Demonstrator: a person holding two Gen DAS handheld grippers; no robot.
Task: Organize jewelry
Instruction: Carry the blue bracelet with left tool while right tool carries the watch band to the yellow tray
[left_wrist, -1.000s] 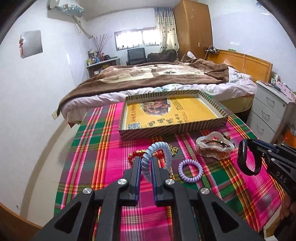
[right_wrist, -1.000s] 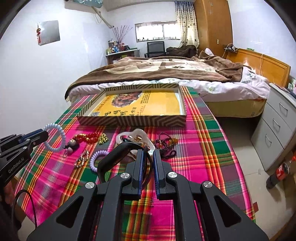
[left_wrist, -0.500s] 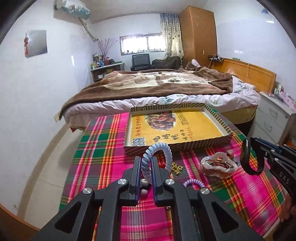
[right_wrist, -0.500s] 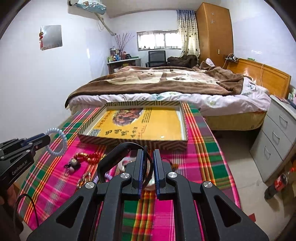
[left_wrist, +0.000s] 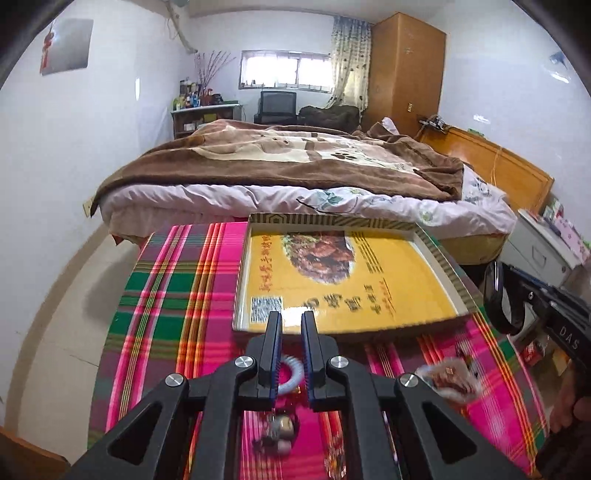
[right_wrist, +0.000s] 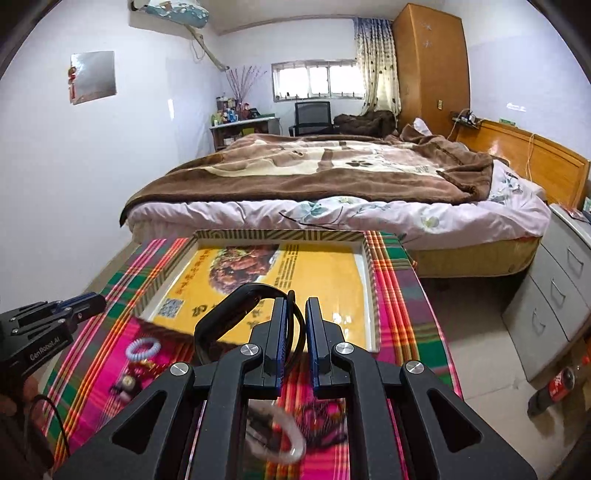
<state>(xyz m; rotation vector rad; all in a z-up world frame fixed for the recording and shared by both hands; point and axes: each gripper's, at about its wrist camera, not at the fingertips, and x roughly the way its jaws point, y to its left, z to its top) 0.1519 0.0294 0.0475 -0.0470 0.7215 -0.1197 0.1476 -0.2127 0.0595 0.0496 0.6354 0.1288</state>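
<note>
**Desk:** Bedroom feed is coming through. What are you seeing?

**Operator:** I'm looking across at a bed (left_wrist: 295, 162) under a brown blanket, filling the far side. Just in front of it, a table in a plaid cloth (left_wrist: 166, 295) is carrying a shallow box (left_wrist: 443, 258) with a striped rim and yellow floor.

**Desk:** And the tongs?

**Operator:** I'm holding the left gripper (left_wrist: 291, 317) at the box's near edge. Its jaws are sitting narrow, and the tips are looking bare from the other camera. The right gripper (right_wrist: 295, 302) is pinching a black band (right_wrist: 236, 306), which is hanging above the near part of the box.

**Desk:** Anything loose?

**Operator:** A pale coil ring (right_wrist: 143, 350) is lying on the cloth just short of the box, below the left tips. Smaller pieces are blurring nearer me, and I'm not making them out.
</note>
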